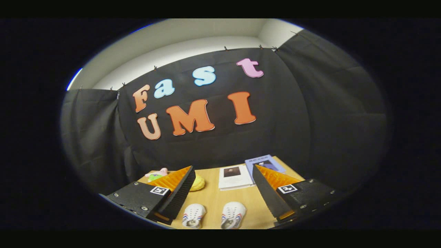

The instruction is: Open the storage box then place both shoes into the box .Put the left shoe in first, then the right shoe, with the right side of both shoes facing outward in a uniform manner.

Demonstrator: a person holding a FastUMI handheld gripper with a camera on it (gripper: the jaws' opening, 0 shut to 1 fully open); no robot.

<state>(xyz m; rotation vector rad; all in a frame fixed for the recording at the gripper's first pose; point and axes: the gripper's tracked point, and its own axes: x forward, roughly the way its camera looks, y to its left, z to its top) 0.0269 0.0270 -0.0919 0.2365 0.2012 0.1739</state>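
Two small white shoes with red and blue side stripes lie side by side on the wooden table [212, 201], toes pointing away from me. One shoe [194, 215] lies near the left finger, the other shoe [234, 214] lies a little to its right. My gripper [222, 169] is held high above the table and stands open, its fingers wide apart with nothing between them. Both shoes sit low between the two fingers, well below the tips.
A white book [235, 177] and a blue book [264, 163] lie at the table's far side by the right finger. A yellow soft object [198, 183] and a pink and green toy [156, 174] sit by the left finger. Black cloth walls surround the table.
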